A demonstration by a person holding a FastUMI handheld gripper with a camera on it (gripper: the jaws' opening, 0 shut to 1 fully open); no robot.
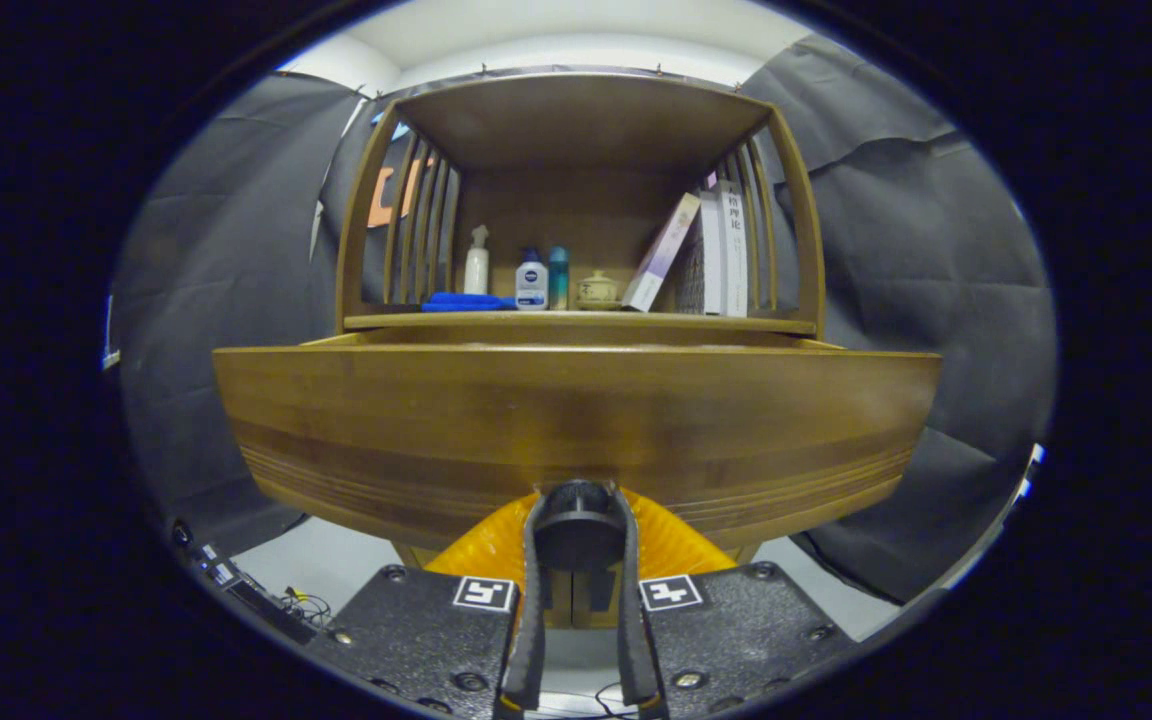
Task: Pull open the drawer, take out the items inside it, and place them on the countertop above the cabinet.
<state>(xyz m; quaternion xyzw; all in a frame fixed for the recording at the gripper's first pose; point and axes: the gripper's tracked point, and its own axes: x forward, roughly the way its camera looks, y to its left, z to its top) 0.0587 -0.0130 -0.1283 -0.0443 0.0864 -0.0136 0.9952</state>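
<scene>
one wooden cabinet point(576, 200) fills our forward view, its drawer point(576, 430) pulled out toward us, the broad front panel bulging just ahead of the tool point(576, 530); the drawer's inside is hidden from us behind that panel; on the worktop point(576, 321) above stand leaning books point(711, 255), a folded blue cloth point(466, 301), a white spray bottle point(477, 262), a lotion bottle point(531, 282), a teal bottle point(558, 278) and a small lidded jar point(597, 290); our tool's fingers point(533, 590) are clamped on the drawer's dark round knob point(578, 525).
</scene>
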